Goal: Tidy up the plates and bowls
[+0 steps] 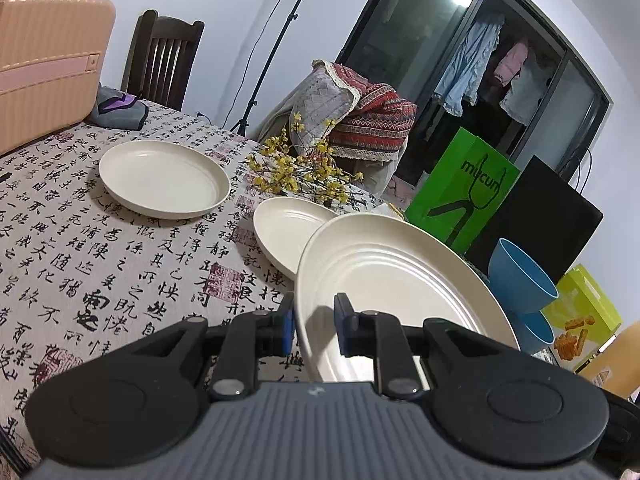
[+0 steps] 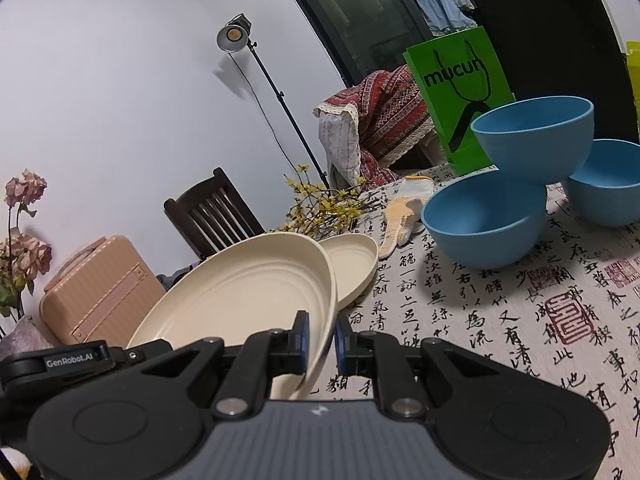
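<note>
A large cream plate [image 1: 392, 276] [image 2: 240, 292] hangs tilted above the table, held from both sides. My left gripper [image 1: 314, 316] is shut on its near left rim. My right gripper [image 2: 320, 332] is shut on the opposite rim. The left gripper's body [image 2: 60, 360] shows at the left edge of the right wrist view. A second cream plate [image 1: 288, 232] [image 2: 352, 264] lies on the cloth just beyond the held one, partly hidden by it. A third plate [image 1: 164, 178] lies farther left. Three blue bowls sit to the right, the top one [image 2: 532, 136] resting tilted on two others [image 2: 484, 216] [image 2: 608, 180].
A calligraphy-print tablecloth [image 1: 120, 264] covers the table. A pink suitcase [image 1: 44, 68] stands at the far left, with a dark wooden chair [image 1: 160, 60] behind. Yellow flower branches [image 1: 304, 168], a knitted glove [image 2: 404, 208] and a green paper bag [image 2: 460, 92] lie along the far edge.
</note>
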Demonstrator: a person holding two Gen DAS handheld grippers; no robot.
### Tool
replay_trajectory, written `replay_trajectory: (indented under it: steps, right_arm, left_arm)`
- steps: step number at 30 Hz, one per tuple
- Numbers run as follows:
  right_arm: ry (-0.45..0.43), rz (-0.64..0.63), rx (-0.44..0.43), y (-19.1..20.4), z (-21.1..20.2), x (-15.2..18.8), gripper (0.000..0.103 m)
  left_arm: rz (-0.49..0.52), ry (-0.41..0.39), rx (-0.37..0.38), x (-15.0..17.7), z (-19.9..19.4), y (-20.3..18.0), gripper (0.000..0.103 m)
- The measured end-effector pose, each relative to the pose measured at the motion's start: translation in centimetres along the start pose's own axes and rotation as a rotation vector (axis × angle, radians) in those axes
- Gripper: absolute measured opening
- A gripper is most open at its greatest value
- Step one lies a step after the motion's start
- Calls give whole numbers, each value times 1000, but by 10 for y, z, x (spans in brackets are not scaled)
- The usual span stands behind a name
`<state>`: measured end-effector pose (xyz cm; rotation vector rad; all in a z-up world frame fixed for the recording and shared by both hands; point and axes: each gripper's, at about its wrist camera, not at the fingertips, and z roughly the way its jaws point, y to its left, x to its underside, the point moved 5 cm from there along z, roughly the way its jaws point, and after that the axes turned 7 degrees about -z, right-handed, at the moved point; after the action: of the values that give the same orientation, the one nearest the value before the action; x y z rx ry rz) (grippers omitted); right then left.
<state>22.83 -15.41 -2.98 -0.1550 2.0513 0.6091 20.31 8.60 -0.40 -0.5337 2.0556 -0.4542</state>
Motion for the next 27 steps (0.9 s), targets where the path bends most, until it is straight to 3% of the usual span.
replay_trajectory:
  steps: [27]
  right_arm:
    - [-17,11,11,-20,-42,19,13]
  left_arm:
    - [18,11,13,36,-22,-21,19]
